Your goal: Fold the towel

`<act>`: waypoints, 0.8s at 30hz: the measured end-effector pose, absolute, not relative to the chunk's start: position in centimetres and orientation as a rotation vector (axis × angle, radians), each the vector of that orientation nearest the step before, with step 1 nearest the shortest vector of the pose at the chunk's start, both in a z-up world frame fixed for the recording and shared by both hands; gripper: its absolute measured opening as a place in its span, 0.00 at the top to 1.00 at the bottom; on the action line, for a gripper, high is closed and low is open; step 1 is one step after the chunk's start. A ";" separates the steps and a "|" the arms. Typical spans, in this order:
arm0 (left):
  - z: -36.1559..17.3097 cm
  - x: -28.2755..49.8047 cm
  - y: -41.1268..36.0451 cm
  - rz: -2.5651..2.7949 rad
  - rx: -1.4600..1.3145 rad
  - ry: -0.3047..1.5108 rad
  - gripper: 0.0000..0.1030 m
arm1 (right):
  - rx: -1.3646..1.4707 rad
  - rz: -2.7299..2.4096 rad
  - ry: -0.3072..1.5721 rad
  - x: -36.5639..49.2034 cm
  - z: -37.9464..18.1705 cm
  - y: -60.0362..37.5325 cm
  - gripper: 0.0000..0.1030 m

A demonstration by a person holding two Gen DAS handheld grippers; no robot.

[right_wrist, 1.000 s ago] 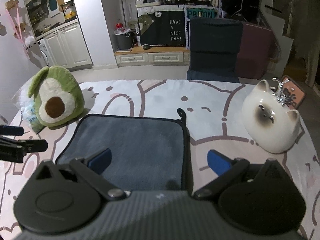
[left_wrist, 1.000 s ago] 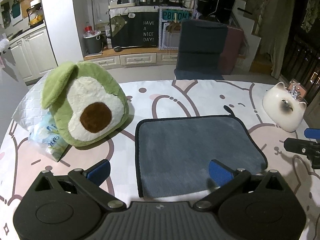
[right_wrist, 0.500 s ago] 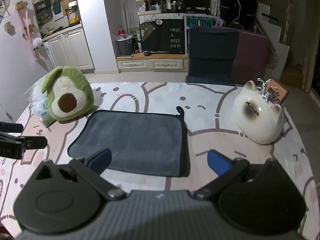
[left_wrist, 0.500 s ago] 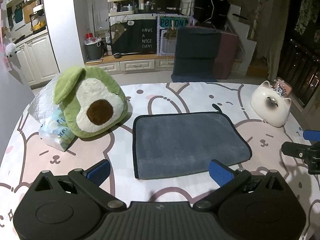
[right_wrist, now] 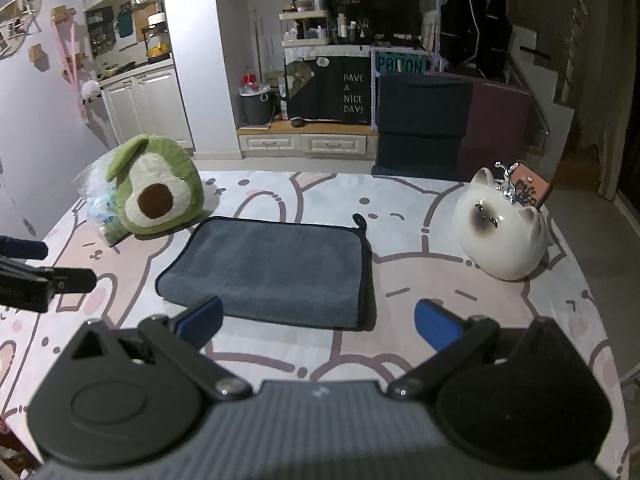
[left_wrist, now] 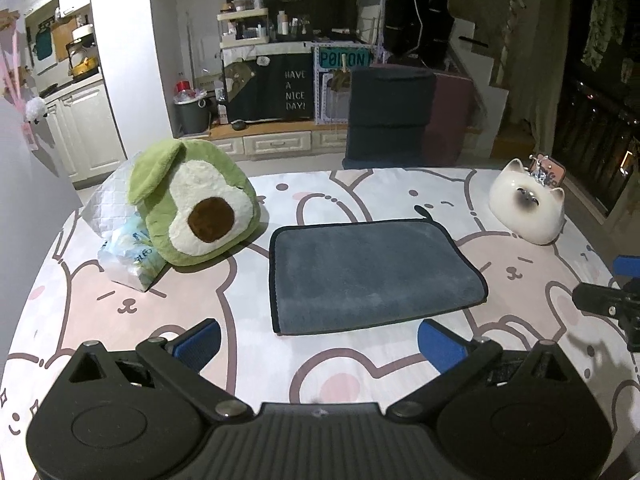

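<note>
A grey towel [left_wrist: 372, 272] with a black border lies folded in a flat rectangle on the table, also in the right wrist view [right_wrist: 276, 268]. A small hanging loop sticks out at its far right corner. My left gripper [left_wrist: 320, 342] is open and empty, hovering short of the towel's near edge. My right gripper [right_wrist: 320, 322] is open and empty, above the towel's near right edge. Each gripper shows at the side of the other's view: the right one [left_wrist: 608, 300], the left one [right_wrist: 40, 276].
A green avocado plush [left_wrist: 192, 208] leans on a plastic packet [left_wrist: 128, 256] at the left. A white ceramic cat [left_wrist: 528, 212] stands at the right. The table has a pink bear-print cloth [left_wrist: 320, 200]. A dark chair [left_wrist: 388, 116] stands beyond the far edge.
Both grippers have pulled back and up from the towel, which now looks smaller and farther away. The towel lies still. Both stay open.
</note>
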State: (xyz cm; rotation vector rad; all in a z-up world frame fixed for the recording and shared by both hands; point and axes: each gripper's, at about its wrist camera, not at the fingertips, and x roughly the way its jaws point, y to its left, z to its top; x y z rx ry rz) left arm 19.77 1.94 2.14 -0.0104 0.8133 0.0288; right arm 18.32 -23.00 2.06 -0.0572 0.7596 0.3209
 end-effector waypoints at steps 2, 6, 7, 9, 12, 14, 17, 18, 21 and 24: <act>2.3 19.1 1.8 0.024 -0.012 0.808 0.00 | -0.061 0.325 0.752 17.6 2.2 -23.0 0.00; 2.7 17.5 1.5 0.009 -0.008 0.785 0.00 | -0.061 0.334 0.733 16.0 2.6 -23.2 0.00; 2.8 17.2 1.4 0.007 -0.007 0.779 0.00 | -0.058 0.338 0.729 15.6 2.7 -23.3 0.00; 3.1 16.5 1.3 0.003 -0.007 0.767 0.00 | -0.053 0.344 0.721 15.0 3.0 -23.3 0.00; 3.5 15.4 1.2 -0.001 -0.011 0.744 0.00 | -0.052 0.350 0.708 14.1 3.2 -23.3 0.00; 3.7 14.9 1.1 -0.003 -0.008 0.733 0.00 | -0.049 0.357 0.703 13.5 3.4 -23.4 0.00; 3.9 13.8 1.0 -0.011 -0.012 0.719 0.00 | -0.051 0.366 0.690 12.6 3.6 -23.4 0.00; 3.9 13.5 1.0 -0.013 -0.015 0.715 0.00 | -0.051 0.369 0.687 12.2 3.6 -23.4 0.00; 3.9 12.5 1.1 -0.008 -0.024 0.701 0.00 | -0.055 0.371 0.678 11.4 3.7 -23.5 0.00; 3.8 11.5 1.1 0.018 -0.031 0.693 0.00 | -0.065 0.367 0.671 10.6 3.7 -23.5 0.00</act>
